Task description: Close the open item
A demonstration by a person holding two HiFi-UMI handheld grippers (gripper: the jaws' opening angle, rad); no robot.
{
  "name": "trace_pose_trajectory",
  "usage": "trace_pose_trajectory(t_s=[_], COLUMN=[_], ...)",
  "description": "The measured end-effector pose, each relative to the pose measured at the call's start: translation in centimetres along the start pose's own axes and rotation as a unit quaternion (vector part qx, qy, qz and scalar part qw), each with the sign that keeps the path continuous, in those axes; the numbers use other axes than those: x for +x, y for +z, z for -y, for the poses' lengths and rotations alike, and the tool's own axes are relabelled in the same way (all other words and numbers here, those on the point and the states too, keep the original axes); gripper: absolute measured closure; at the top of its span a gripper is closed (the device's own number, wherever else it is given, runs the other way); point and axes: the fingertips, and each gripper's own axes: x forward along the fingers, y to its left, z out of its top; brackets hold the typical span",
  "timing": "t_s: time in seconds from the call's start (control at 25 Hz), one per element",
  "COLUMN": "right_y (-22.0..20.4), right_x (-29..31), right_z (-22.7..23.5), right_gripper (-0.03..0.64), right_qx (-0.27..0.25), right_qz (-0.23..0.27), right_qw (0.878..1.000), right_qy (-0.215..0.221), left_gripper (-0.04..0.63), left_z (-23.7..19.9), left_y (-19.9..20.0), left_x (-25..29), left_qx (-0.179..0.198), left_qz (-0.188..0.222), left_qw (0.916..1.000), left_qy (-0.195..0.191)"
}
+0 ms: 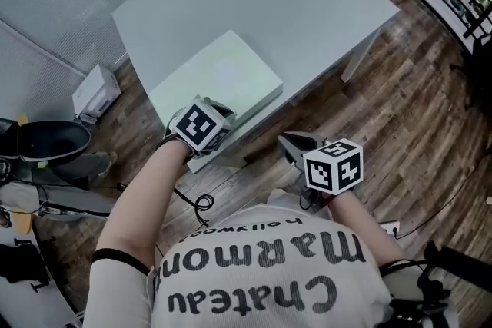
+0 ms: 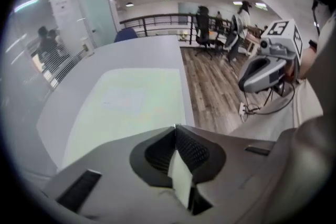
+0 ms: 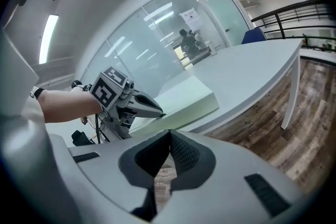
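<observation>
Box (image 1: 223, 77) prob. light, stiff card; push lid near box's front edge w/ left gripper (image 2: 175, 127), right gripper (image 3: 169, 135), both pinched closed, empty.

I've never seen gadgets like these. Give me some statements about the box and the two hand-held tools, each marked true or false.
1. The pale green flat box lies on the light grey table. True.
2. The box's lid stands upright. False: it lies flat.
3. The left gripper has its tip at the box's near edge. True.
4. The right gripper rests on the box. False: it hangs off the table, above the wooden floor.
5. The right gripper's jaws are wide apart. False: they are together, holding nothing.
</observation>
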Motion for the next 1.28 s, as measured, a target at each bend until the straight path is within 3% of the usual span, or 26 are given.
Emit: trace_pose_trajectory(t_s=[0.08, 0.12, 0.16, 0.28, 0.36, 0.44, 0.64, 0.72, 0.84, 0.88, 1.04, 1.28], right_y=[0.1, 0.4, 0.9, 2.2, 2.5, 3.1, 4.5, 4.4, 3.3, 2.7, 0.1, -2.6], right_x=[0.0, -0.1, -0.2, -0.7, -0.9, -1.0, -2.1, -2.3, -2.0, -1.9, -2.2, -3.7], right_z=[-0.8, -1.2, -1.6, -2.9, -3.8, -4.6, -8.7, -10.6, -13.5, -14.4, -17.5, -20.7], right_gripper=[0.614, 0.614, 0.614, 0.615, 0.615, 0.615, 0.615, 0.614, 0.615, 0.615, 0.614, 0.615], right_qx=[-0.008, -0.016, -0.026, -0.052, -0.052, -0.049, -0.078, -0.092, -0.1, -0.101, -0.117, -0.14], right_qz=[-0.002, -0.002, -0.002, 0.007, 0.018, 0.034, 0.085, 0.094, 0.098, 0.097, 0.091, 0.095], right_qw=[1.0, 1.0, 1.0, 0.999, 0.998, 0.998, 0.993, 0.99, 0.989, 0.989, 0.987, 0.982], right_qy=[-0.004, -0.004, -0.005, -0.012, -0.022, -0.03, -0.035, -0.04, -0.047, -0.049, -0.062, -0.088], left_gripper=[0.595, 0.597, 0.597, 0.597, 0.597, 0.597, 0.597, 0.597, 0.597, 0.597, 0.598, 0.598], left_z=[0.0, 0.0, -0.2, -1.2, -0.9, 0.2, 3.6, 5.4, 7.7, 8.2, 9.6, 10.4], left_y=[0.4, 0.8, 1.3, 1.2, -0.4, -2.2, -6.4, -8.8, -13.3, -14.7, -19.3, -23.1], left_x=[-1.0, -2.0, -3.3, -9.0, -12.8, -15.7, -22.0, -23.2, -23.8, -24.4, -27.4, -29.5], left_qx=[-0.052, -0.076, -0.101, -0.179, -0.215, -0.235, -0.226, -0.233, -0.265, -0.276, -0.309, -0.31], left_qz=[0.077, 0.123, 0.174, 0.298, 0.347, 0.383, 0.446, 0.45, 0.425, 0.423, 0.449, 0.458], left_qw=[0.9957, 0.9895, 0.9796, 0.9376, 0.9126, 0.8927, 0.8632, 0.8588, 0.8631, 0.8603, 0.8351, 0.8288], left_qy=[0.0, -0.003, -0.007, 0.012, 0.028, 0.035, 0.071, 0.072, 0.065, 0.067, 0.077, 0.088])
